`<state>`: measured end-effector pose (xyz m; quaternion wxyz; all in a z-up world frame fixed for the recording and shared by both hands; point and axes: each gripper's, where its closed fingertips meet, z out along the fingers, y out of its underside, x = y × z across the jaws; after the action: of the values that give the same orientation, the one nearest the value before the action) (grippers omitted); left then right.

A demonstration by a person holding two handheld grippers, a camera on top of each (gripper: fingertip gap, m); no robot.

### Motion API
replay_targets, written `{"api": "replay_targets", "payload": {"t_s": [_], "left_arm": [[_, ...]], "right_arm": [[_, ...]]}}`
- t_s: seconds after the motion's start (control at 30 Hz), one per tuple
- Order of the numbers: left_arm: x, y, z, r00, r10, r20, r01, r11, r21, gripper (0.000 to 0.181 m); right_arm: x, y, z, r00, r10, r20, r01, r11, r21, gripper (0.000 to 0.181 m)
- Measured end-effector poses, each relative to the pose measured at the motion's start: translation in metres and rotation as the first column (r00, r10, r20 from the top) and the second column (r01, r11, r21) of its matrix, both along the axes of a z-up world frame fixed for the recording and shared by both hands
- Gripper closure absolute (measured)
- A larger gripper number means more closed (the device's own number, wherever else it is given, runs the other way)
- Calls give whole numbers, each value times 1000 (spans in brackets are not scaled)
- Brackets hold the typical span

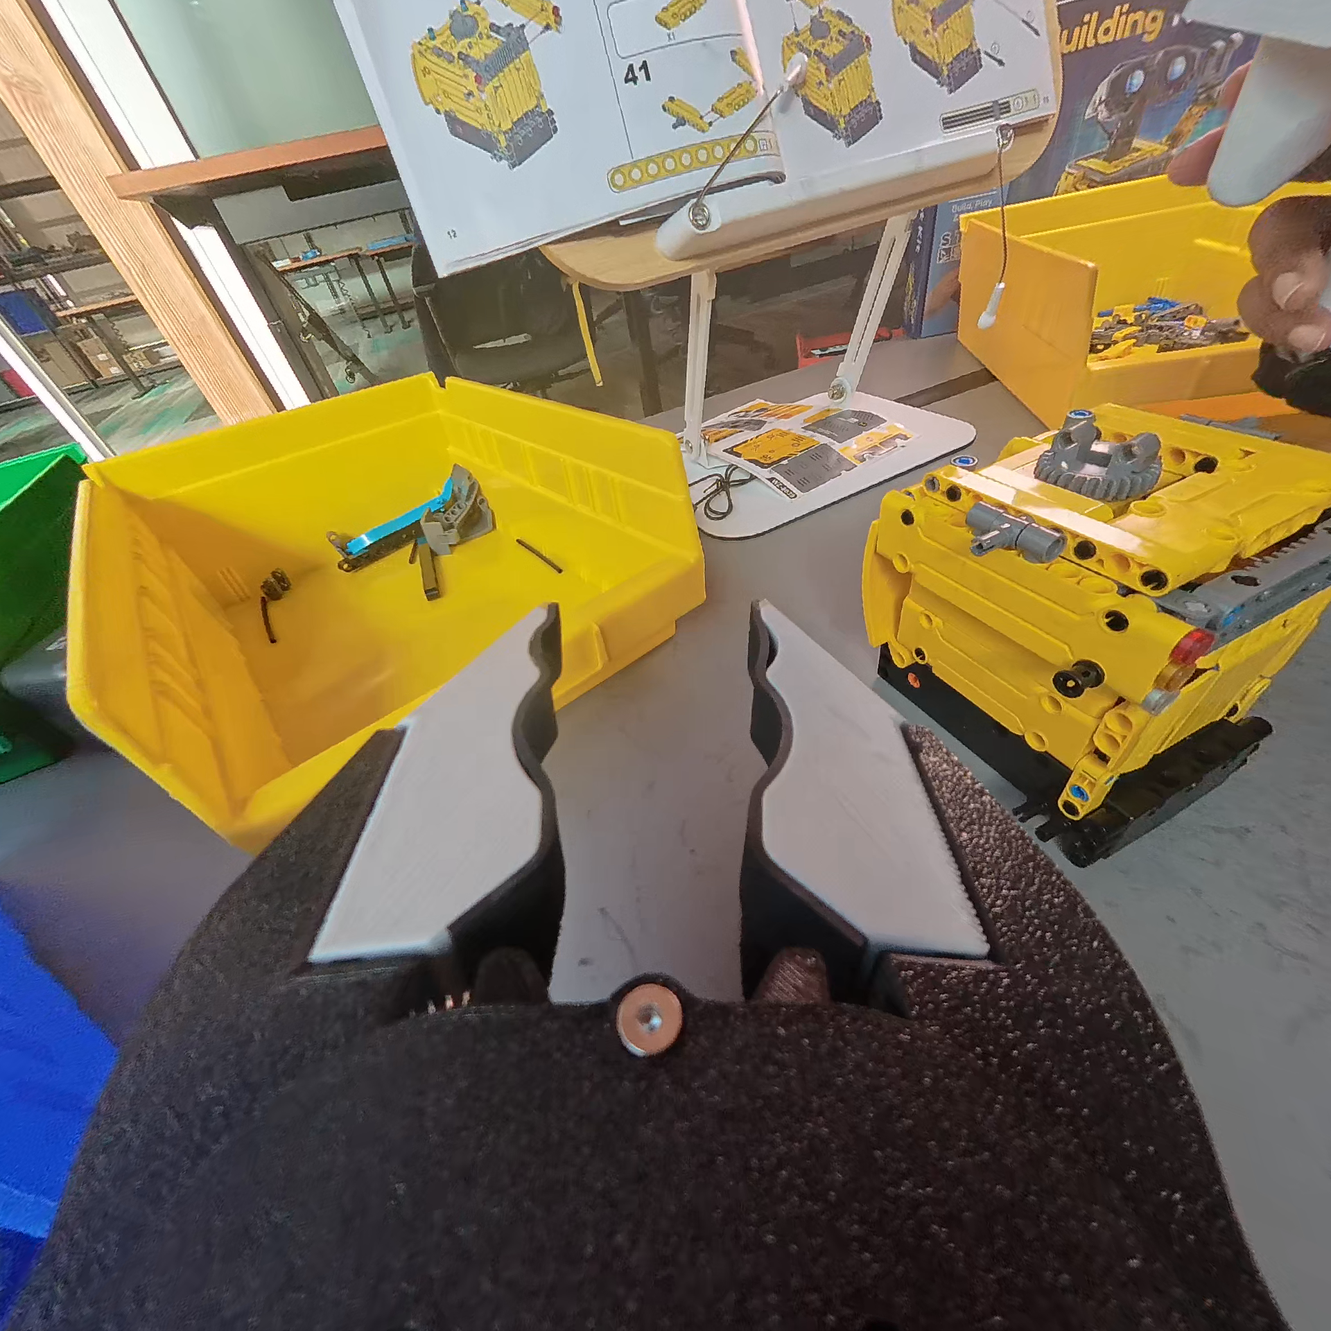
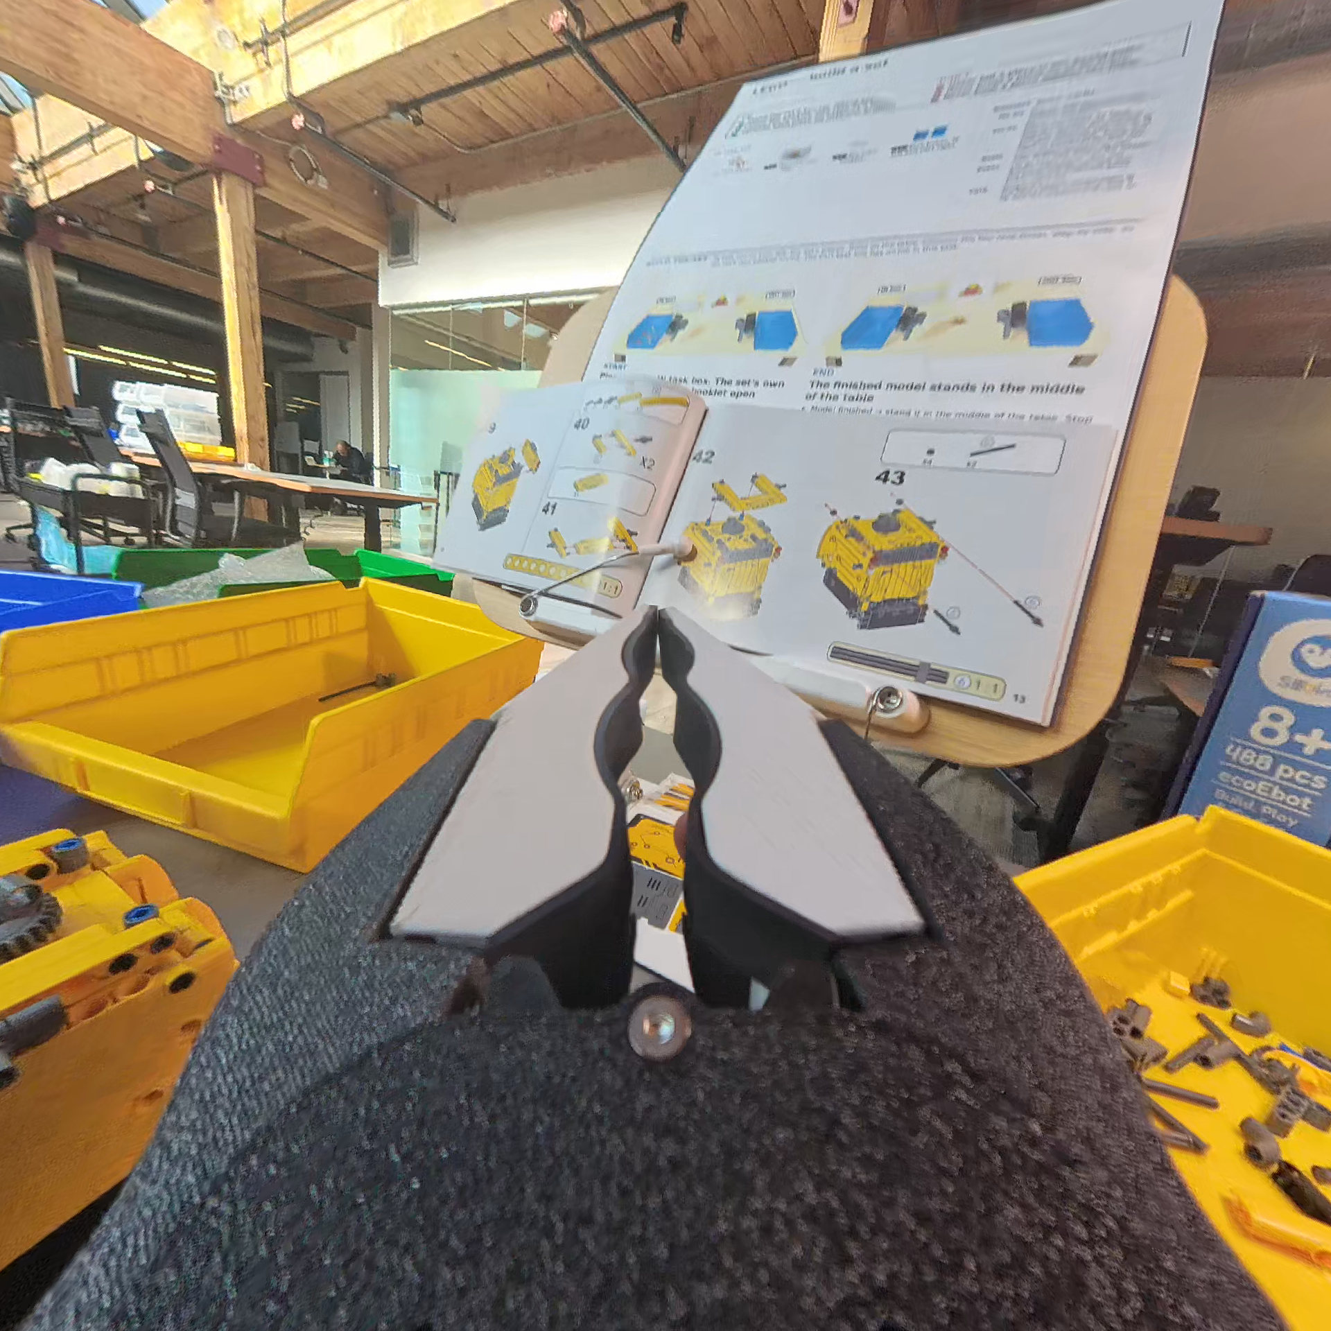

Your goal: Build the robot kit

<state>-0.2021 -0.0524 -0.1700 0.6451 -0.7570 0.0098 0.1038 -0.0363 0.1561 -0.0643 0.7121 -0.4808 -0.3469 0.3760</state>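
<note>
My left gripper (image 1: 654, 626) is open and empty, held above the grey table between a yellow bin (image 1: 180, 648) and a yellow brick model (image 1: 1023, 619). The bin holds a few loose parts, among them a blue and grey piece (image 1: 418, 529). The model has a grey gear (image 1: 1098, 464) on top. My right gripper (image 2: 657, 618) is shut with nothing seen between its tips, raised and pointing at an open instruction booklet (image 2: 828, 533) on a wooden stand (image 2: 1123, 648). The model shows at lower left in the right wrist view (image 2: 93, 994).
A second yellow bin with several small grey parts is at the right (image 2: 1181, 1044), also seen far right (image 1: 1044, 317). A hand (image 1: 1289, 281) is at the upper right. Green (image 2: 238, 565) and blue (image 2: 57, 594) bins stand at the left. A blue box (image 2: 1275, 727) stands behind. Left tips to right tips: about 30 centimeters. My left gripper's tips are some 10 centimeters from the grey gear (image 1: 1098, 464).
</note>
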Motion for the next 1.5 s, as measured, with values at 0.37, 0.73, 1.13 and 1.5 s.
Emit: {"api": "replay_targets", "payload": {"t_s": [0.37,0.73,1.13,1.5], "left_arm": [[19,3,4,993,-100,57,99,995,19,131],[43,12,-5,981,-177,78,179,984,-17,131],[43,13,-9,979,-177,97,181,983,-37,133],[43,13,-10,981,-171,95,175,984,-42,133]], "right_arm": [[166,-29,163,980,-64,-188,74,996,51,175],[305,69,4,779,-243,579,360,928,-95,164],[341,93,-115,514,39,857,384,883,-270,181],[362,91,-168,346,251,904,435,811,-392,174]]}}
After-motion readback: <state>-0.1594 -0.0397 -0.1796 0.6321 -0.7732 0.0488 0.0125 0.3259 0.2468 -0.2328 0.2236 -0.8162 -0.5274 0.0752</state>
